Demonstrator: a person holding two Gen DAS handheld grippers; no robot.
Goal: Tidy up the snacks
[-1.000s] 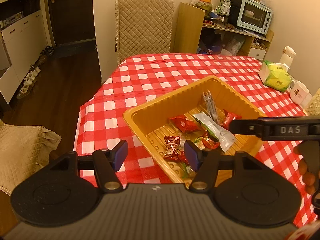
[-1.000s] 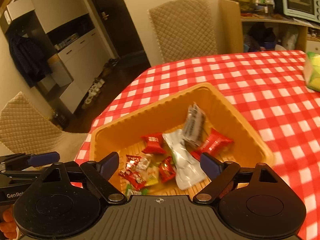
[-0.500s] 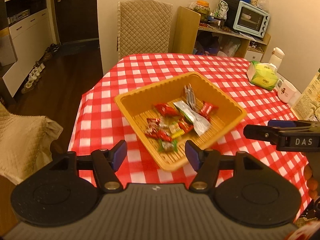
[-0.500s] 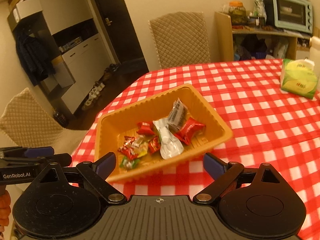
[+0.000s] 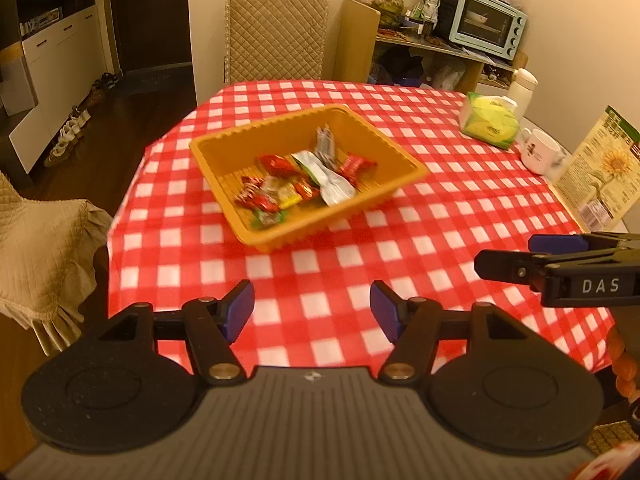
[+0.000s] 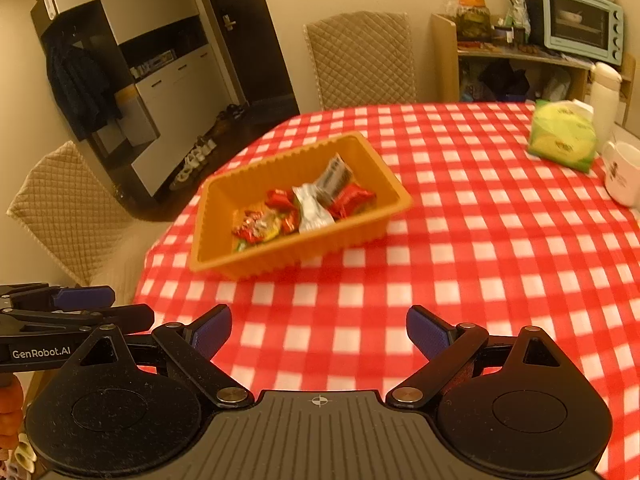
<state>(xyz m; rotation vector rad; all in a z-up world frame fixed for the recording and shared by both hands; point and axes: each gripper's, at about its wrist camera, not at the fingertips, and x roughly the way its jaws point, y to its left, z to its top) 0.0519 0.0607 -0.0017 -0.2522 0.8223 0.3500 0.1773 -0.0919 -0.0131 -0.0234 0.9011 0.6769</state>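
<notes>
An orange plastic tray (image 5: 216, 156) (image 6: 208, 236) sits on the red-and-white checked tablecloth near the table's left edge. Several wrapped snacks lie in it: red candies (image 5: 276, 162) (image 6: 348, 200), a silver packet (image 5: 332, 184) (image 6: 312, 212) and small mixed sweets (image 5: 264, 200). My left gripper (image 5: 312, 312) is open and empty, held well back from the tray over the near table. My right gripper (image 6: 319, 332) is open and empty, also back from the tray; it shows at the right in the left wrist view (image 5: 532, 260).
A green tissue pack (image 5: 488, 126) (image 6: 560, 140), a white mug (image 5: 540, 152) (image 6: 624, 176) and a leaflet stand (image 5: 596, 168) are at the table's right. Quilted chairs (image 5: 276, 36) (image 6: 56, 208) stand at the far end and left. A shelf with a toaster oven (image 5: 484, 28) is behind.
Both grippers have pulled back and up from the tray, which now looks smaller and farther away. Both stay open and empty.
</notes>
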